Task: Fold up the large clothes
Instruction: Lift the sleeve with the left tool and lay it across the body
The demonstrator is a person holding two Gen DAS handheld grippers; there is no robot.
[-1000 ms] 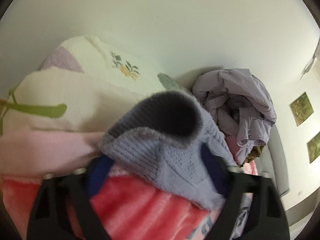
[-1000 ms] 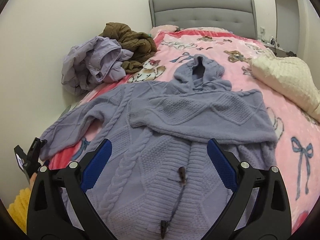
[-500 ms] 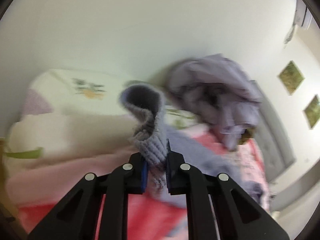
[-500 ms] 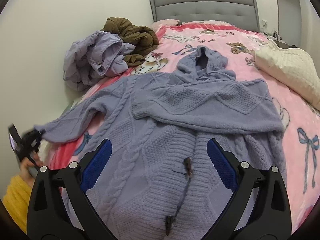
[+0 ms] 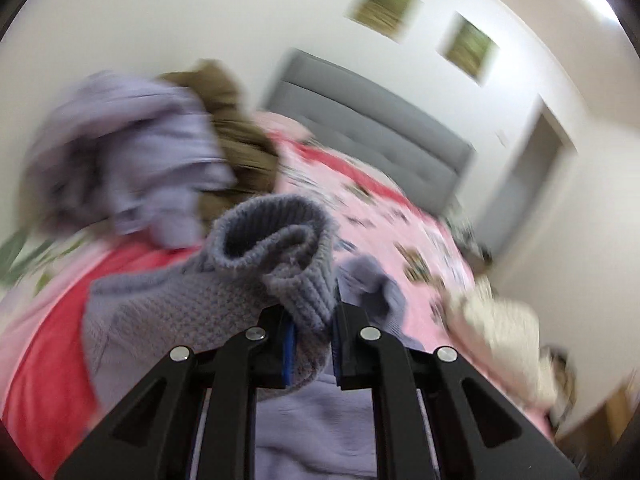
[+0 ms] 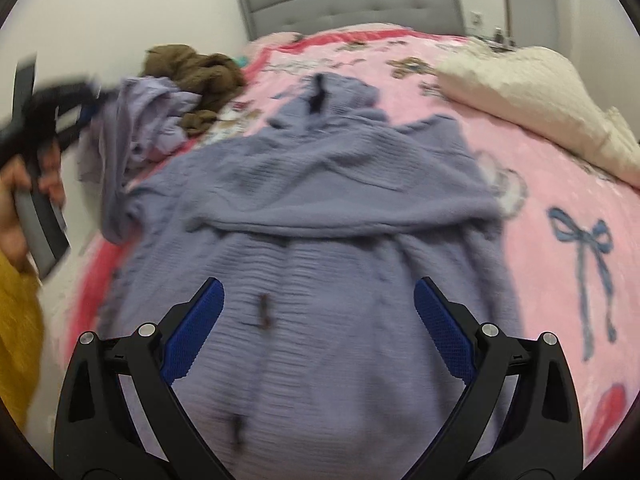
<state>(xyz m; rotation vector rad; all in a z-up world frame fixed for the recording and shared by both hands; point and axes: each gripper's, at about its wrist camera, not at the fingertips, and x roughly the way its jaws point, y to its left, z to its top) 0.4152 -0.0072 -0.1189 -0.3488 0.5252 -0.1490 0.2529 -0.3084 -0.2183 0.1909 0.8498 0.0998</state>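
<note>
Gripping the ribbed cuff (image 5: 296,264) of a lavender knit hoodie (image 6: 320,208), my left hand-held gripper (image 5: 312,344) is clenched on the wool, sleeve lifted beside the hoodie's body. Nearest that body, my right hand-held gripper (image 6: 316,316) hovers over its lower front, jaws spread wide, holding nothing. The hoodie lies spread face up on the pink bed (image 6: 560,184). To fold well, I judge the sleeve should cross flat over the chest while the right pins the hem. Beyond the hoodie, a lilac and brown clothes heap (image 6: 180,92) and grey headboard (image 6: 348,0) blur; the hem is cut off below.
</note>
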